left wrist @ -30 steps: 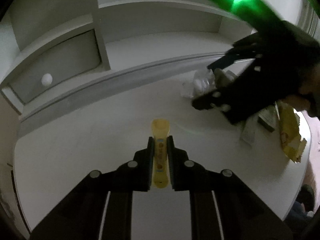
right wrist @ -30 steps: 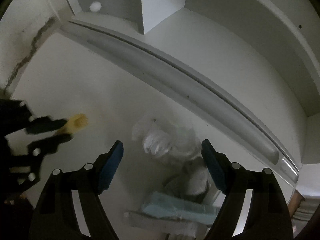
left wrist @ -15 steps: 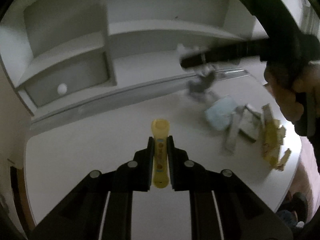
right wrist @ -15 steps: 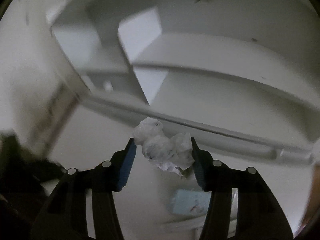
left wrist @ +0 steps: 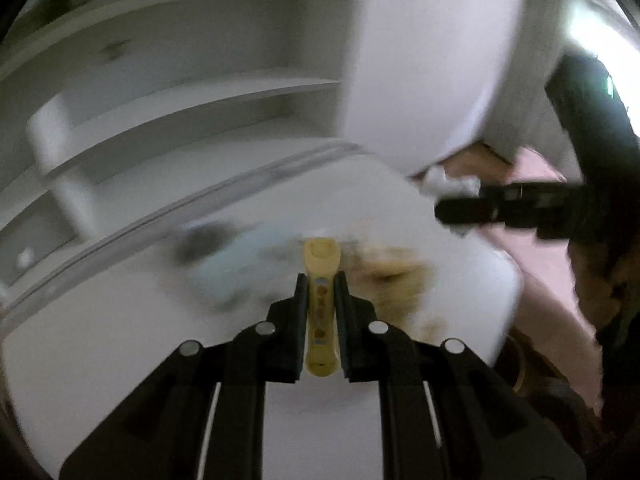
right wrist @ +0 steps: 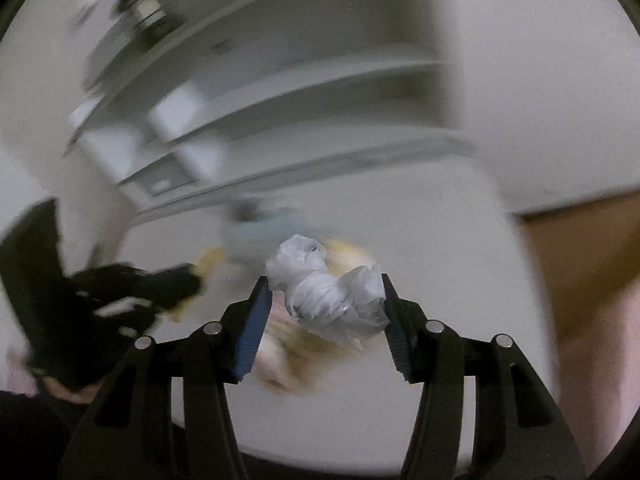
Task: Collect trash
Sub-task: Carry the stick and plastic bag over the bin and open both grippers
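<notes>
My left gripper (left wrist: 321,280) is shut on a flat yellow stick-shaped wrapper (left wrist: 321,280) that pokes out past its fingertips, above the white table (left wrist: 120,320). My right gripper (right wrist: 323,280) is shut on a crumpled white plastic wad (right wrist: 328,292), held above the table. In the left wrist view the right gripper (left wrist: 460,210) shows at the right with the white wad (left wrist: 450,185) at its tip, beyond the table's edge. In the right wrist view the left gripper (right wrist: 176,284) appears dark and blurred at the left. Blurred trash lies on the table: a pale blue piece (left wrist: 232,268) and yellow packaging (left wrist: 392,276).
White shelving (left wrist: 180,120) rises behind the table. A curved white panel (left wrist: 432,60) stands at the upper right. Pinkish-brown floor (left wrist: 536,248) shows past the table's right edge. A person's dark sleeve (left wrist: 608,280) fills the right side.
Both grippers swung right with fast blur. The right gripper closed on the white wad, lifted it off the table and carried it toward the table's right edge. The left keeps hold of the yellow wrapper.
</notes>
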### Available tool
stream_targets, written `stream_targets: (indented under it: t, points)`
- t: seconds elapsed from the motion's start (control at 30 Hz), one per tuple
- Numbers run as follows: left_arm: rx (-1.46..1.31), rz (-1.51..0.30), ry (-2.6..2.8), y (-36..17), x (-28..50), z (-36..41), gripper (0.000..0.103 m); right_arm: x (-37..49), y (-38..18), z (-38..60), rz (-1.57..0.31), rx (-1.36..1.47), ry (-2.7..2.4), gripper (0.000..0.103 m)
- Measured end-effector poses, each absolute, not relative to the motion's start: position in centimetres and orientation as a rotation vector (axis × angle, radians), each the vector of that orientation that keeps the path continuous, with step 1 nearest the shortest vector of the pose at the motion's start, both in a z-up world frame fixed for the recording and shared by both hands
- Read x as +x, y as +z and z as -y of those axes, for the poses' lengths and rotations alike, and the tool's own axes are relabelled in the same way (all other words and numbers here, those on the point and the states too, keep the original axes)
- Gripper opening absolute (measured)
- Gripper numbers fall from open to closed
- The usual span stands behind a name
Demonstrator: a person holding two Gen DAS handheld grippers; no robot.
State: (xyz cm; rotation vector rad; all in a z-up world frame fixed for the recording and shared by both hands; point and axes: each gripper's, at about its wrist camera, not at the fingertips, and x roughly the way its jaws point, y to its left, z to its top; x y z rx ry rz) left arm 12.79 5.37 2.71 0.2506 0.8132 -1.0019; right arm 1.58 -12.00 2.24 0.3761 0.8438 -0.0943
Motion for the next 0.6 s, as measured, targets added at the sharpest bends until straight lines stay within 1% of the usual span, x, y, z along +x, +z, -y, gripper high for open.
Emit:
stream_targets:
  t: [0.13, 0.27, 0.4, 0.47, 0.6]
  points:
    - [0.28, -0.789, -1.206, 2.6, 7.1, 2.6, 0.014, -10.3, -0.5, 18.9, -0.769, 0.52, -0.378, 0.053]
    - [0.339, -0.798, -1.401, 0.7, 0.4, 10.7, 0.014, -21.7, -4.4, 23.3, -0.741, 0.651, -0.667, 0.053]
    - [0.456, -0.866, -1.586, -3.8, -7.3, 17.9, 0.014, -33.3, -9.7, 26.4, -0.737, 0.839, -0.922, 0.053]
    - [0.549, -0.901, -1.649, -6.9, -11.1, 20.7, 0.014, -36.7, -11.5, 26.9, -0.728, 0.908, -0.981, 0.053]
    - [0.67, -0.998, -1.711, -12.0, -15.7, 24.2, 0.014, -42.3, -15.7, 27.6, -0.748, 1.019, -1.073, 0.053]
